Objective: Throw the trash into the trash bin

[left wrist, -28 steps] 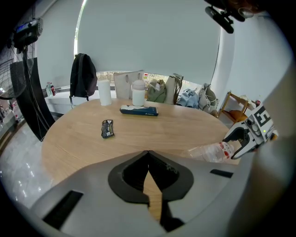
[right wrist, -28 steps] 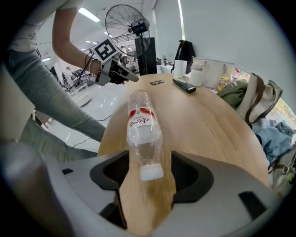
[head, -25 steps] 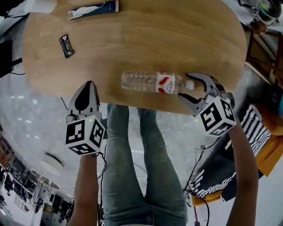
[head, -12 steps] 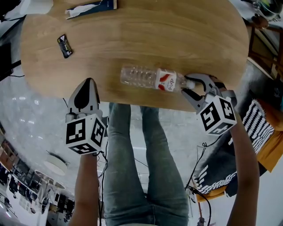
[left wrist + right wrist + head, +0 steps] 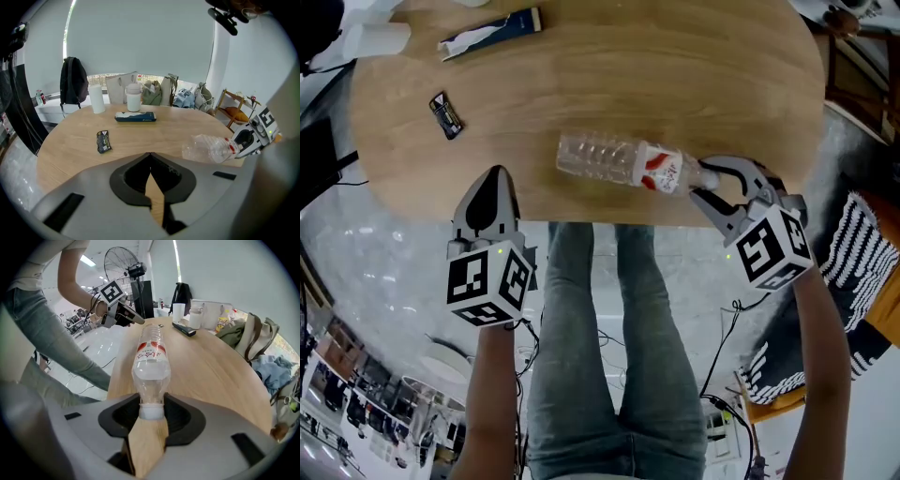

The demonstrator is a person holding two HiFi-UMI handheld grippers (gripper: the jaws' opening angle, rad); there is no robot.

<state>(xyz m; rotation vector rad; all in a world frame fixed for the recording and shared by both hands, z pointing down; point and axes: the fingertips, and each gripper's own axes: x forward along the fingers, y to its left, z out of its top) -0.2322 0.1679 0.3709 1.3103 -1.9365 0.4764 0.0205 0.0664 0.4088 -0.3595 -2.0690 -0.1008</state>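
Note:
An empty clear plastic bottle (image 5: 619, 164) with a red and white label lies on its side near the front edge of the round wooden table (image 5: 675, 75). My right gripper (image 5: 705, 185) is at its neck. The jaws are closing, with the white cap (image 5: 151, 411) between them and the pads pressing on both sides. The bottle (image 5: 150, 357) points straight away from that gripper. My left gripper (image 5: 494, 173) hovers at the table's front left edge, shut and empty, well left of the bottle (image 5: 211, 147). No trash bin is in view.
A small black wrapper (image 5: 445, 114) lies at the table's left and a dark blue packet (image 5: 492, 33) at its far side. A white roll (image 5: 97, 98), a white jar (image 5: 133, 97) and bags stand beyond. The person's legs (image 5: 609, 356) are below the table edge.
The right gripper's jaws have closed from wide open onto the bottle's cap. The bottle's neck end has shifted slightly. The left gripper has kept its place.

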